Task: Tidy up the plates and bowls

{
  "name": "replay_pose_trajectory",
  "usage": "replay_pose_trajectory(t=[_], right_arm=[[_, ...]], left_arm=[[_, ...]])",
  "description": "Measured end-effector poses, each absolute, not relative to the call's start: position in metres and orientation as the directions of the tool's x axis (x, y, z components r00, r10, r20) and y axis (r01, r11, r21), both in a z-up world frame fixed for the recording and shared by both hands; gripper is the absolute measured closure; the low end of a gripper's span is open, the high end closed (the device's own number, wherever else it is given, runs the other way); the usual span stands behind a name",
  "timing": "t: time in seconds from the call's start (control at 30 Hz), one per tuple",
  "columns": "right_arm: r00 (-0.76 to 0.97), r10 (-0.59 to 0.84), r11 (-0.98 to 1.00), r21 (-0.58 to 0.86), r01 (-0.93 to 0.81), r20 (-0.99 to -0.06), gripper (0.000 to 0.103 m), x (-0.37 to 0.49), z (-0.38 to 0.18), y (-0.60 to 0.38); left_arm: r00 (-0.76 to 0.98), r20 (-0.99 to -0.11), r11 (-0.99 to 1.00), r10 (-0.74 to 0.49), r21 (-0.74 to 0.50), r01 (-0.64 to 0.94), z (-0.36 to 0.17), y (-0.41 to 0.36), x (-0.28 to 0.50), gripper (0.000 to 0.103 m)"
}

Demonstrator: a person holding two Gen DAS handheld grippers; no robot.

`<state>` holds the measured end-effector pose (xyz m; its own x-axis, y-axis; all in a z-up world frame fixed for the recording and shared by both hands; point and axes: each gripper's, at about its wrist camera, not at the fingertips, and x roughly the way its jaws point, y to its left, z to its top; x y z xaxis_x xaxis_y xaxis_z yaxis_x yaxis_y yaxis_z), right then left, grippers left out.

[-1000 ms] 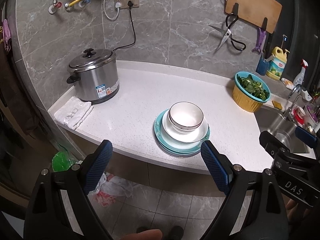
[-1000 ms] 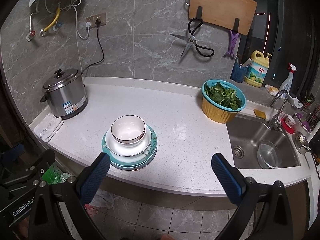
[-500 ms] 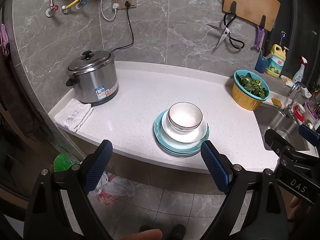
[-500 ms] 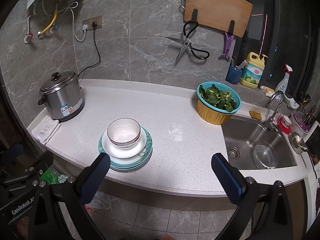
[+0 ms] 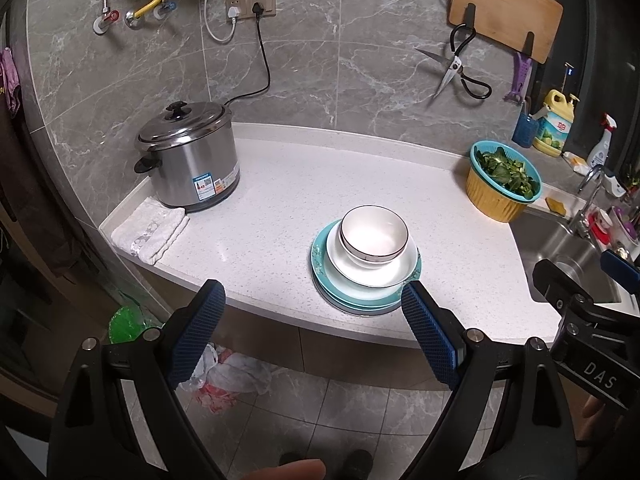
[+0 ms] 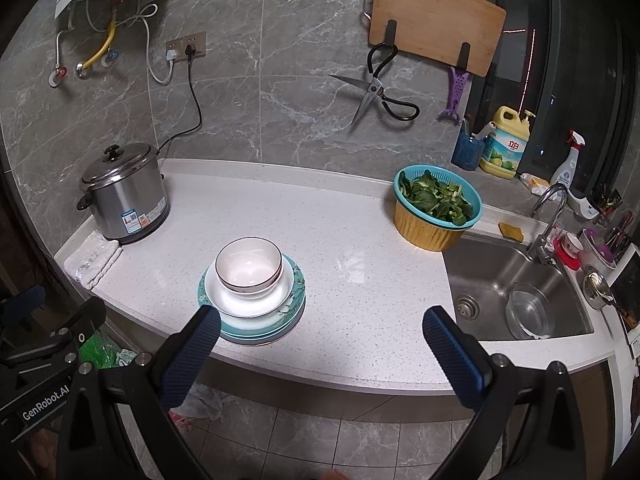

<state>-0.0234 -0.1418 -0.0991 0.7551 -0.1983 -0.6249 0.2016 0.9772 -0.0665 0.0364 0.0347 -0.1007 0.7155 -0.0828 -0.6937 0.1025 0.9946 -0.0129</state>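
A white bowl with a dark rim (image 5: pixel 374 236) sits in a white deep plate (image 5: pixel 362 278) on a stack of teal plates (image 5: pixel 356 302), near the counter's front edge. My left gripper (image 5: pixel 312 292) hangs open and empty in front of the counter, the stack just beyond its right fingertip. In the right wrist view the bowl (image 6: pixel 248 266) and teal plates (image 6: pixel 280 326) lie beyond the left fingertip of my right gripper (image 6: pixel 320 316), which is also open and empty. Each gripper shows at the edge of the other's view.
A steel rice cooker (image 5: pixel 188 160) and a folded white towel (image 5: pixel 150 232) are at the counter's left end. A teal colander of greens in a yellow bowl (image 6: pixel 436 208) stands by the sink (image 6: pixel 496 264), which holds a glass bowl (image 6: pixel 530 312). Scissors and a cutting board hang on the wall.
The right wrist view has drifted slightly. Nothing on the counter has moved and both grippers stay open.
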Motion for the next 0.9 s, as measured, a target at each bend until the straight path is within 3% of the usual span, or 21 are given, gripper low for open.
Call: replay_pose_trajectory(t=[0.9], right_arm=[[0.754,-0.195,0.978,-0.066,0.198,-0.627,0.000,-0.0207,-0.0996,-0.1435]], left_arm=[[0.708,-0.702,0.995,-0.079,-0.010,0.102,-0.1071,0.0345,0.0423,0.013]])
